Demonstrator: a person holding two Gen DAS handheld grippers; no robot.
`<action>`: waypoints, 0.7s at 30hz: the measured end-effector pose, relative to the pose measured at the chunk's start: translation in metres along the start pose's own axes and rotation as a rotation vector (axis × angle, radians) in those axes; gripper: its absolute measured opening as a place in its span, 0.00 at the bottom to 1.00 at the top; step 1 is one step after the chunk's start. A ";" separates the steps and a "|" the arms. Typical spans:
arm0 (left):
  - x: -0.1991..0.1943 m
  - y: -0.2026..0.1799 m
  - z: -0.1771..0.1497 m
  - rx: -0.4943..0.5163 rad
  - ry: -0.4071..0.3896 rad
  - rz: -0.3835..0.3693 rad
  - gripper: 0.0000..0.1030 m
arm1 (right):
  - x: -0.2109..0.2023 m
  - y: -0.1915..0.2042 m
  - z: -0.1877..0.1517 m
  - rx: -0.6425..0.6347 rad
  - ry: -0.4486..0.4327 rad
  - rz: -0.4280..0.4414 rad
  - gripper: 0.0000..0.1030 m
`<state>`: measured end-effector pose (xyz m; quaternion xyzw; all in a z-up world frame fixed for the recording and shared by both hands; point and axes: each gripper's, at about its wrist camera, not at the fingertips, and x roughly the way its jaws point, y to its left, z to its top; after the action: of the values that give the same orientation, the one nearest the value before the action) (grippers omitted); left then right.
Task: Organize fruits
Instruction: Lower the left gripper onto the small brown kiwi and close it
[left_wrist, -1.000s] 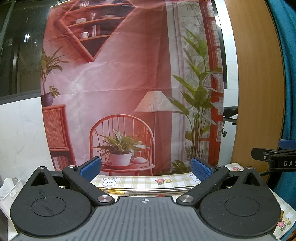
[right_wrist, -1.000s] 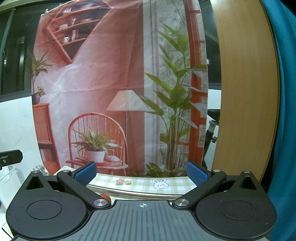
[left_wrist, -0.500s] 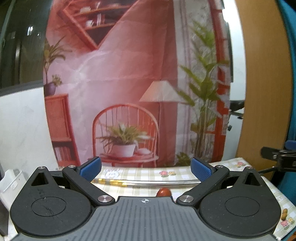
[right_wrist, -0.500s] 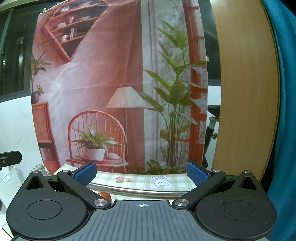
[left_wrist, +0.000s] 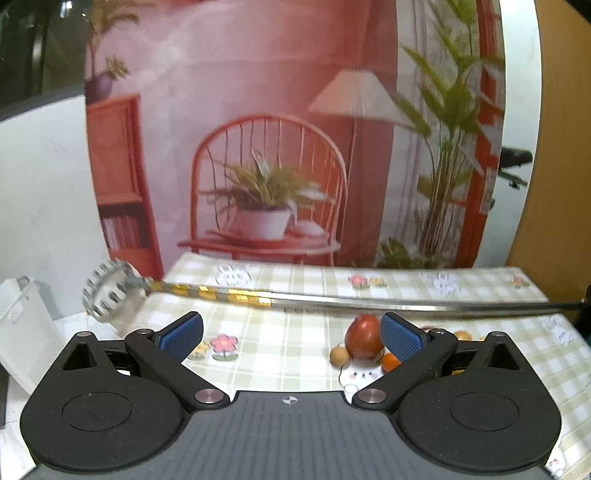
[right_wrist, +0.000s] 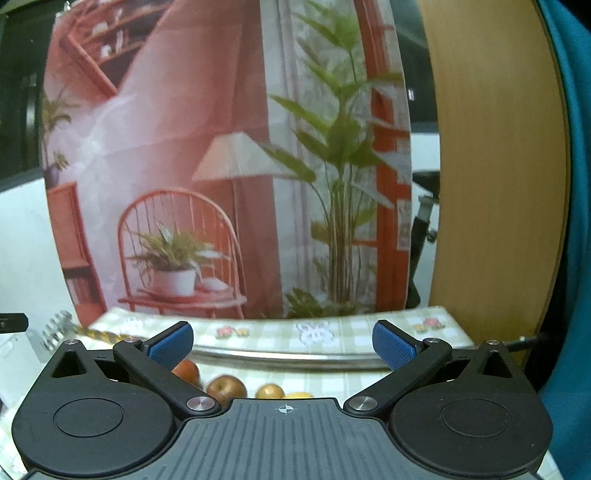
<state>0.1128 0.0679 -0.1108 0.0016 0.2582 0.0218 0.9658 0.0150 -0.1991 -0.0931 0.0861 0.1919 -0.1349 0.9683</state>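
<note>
A red apple (left_wrist: 364, 336) rests on the checked tablecloth (left_wrist: 280, 354), beside a small tan fruit (left_wrist: 339, 356) and a small orange fruit (left_wrist: 390, 362). My left gripper (left_wrist: 291, 334) hangs open above the cloth, its right pad just right of the apple. In the right wrist view a red apple (right_wrist: 187, 371), a brownish apple (right_wrist: 226, 388), a small tan fruit (right_wrist: 270, 391) and a yellow fruit (right_wrist: 299, 396) peek over the gripper body. My right gripper (right_wrist: 282, 339) is open with nothing between its pads.
A long metal rod with gold bands (left_wrist: 295, 297) crosses the table, ending in a toothed metal head (left_wrist: 109, 293). A white basket (left_wrist: 26, 325) stands at the left edge. A printed room backdrop (left_wrist: 280, 147) hangs behind; a wooden panel (right_wrist: 495, 184) is at right.
Both views have tipped downward, so more of the tablecloth and the fruits show. The left view has also moved closer to the table. Both grippers stay open.
</note>
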 end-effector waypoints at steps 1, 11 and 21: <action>0.009 0.001 -0.004 0.008 0.009 -0.009 0.99 | 0.006 -0.002 -0.004 0.006 0.013 0.007 1.00; 0.101 -0.009 -0.040 0.140 0.107 -0.116 0.73 | 0.064 -0.003 -0.039 0.015 0.126 -0.008 1.00; 0.174 -0.018 -0.053 0.166 0.193 -0.226 0.55 | 0.113 -0.017 -0.054 0.102 0.209 0.002 1.00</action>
<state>0.2382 0.0569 -0.2436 0.0504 0.3492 -0.1081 0.9294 0.0916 -0.2289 -0.1890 0.1488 0.2846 -0.1338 0.9375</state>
